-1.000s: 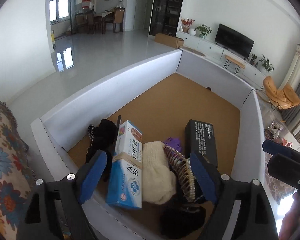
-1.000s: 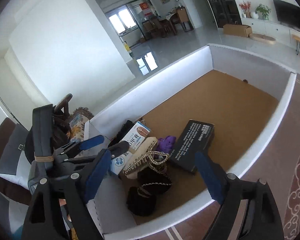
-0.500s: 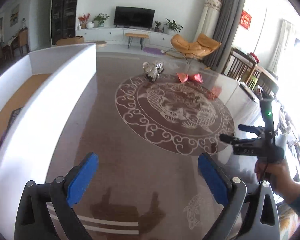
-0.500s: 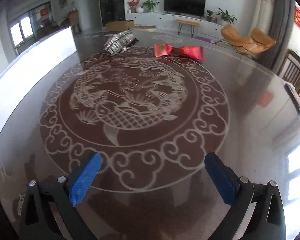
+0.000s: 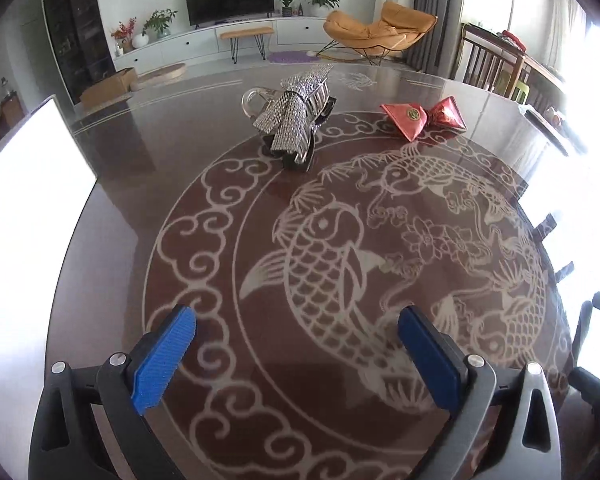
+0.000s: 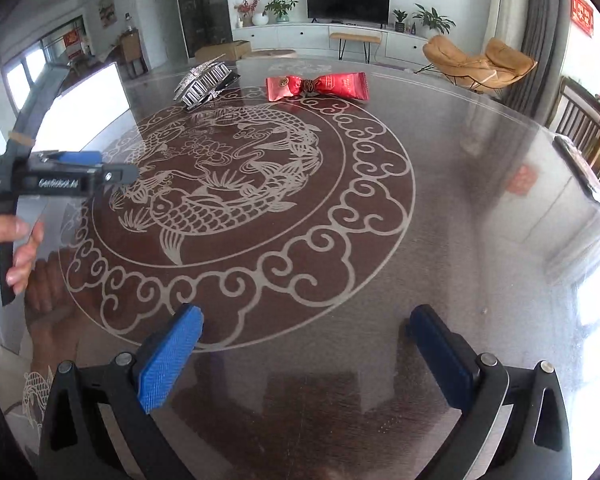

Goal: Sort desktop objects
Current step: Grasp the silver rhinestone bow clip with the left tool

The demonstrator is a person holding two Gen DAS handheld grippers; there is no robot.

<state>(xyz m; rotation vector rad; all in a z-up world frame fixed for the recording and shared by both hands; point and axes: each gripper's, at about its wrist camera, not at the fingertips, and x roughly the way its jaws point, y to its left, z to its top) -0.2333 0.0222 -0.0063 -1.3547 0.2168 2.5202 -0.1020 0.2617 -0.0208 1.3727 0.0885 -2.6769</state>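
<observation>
Both grippers hang over the dark round glass-topped table [image 5: 112,208] with its pale carved fish medallion [image 5: 324,264], and neither has hold of anything. The left gripper [image 5: 296,354] has its blue-padded jaws spread wide, nothing between them but tabletop; the right gripper [image 6: 304,354] is just as wide open and just as empty.

On the far rim of the medallion lies the silver rhinestone bow hair clip [image 5: 296,120], its long axis running from the near edge of the table away towards the television wall, tails pointing back at the left gripper. Beside it, further right along the same rim and apart from it, lies the shiny red twisted foil snack packet [image 5: 420,118], lying crosswise, its long axis roughly side to side, pinched at the middle.

In the right wrist view the left hand [image 6: 8,248] grips its tool's handle at the medallion's left.
</observation>
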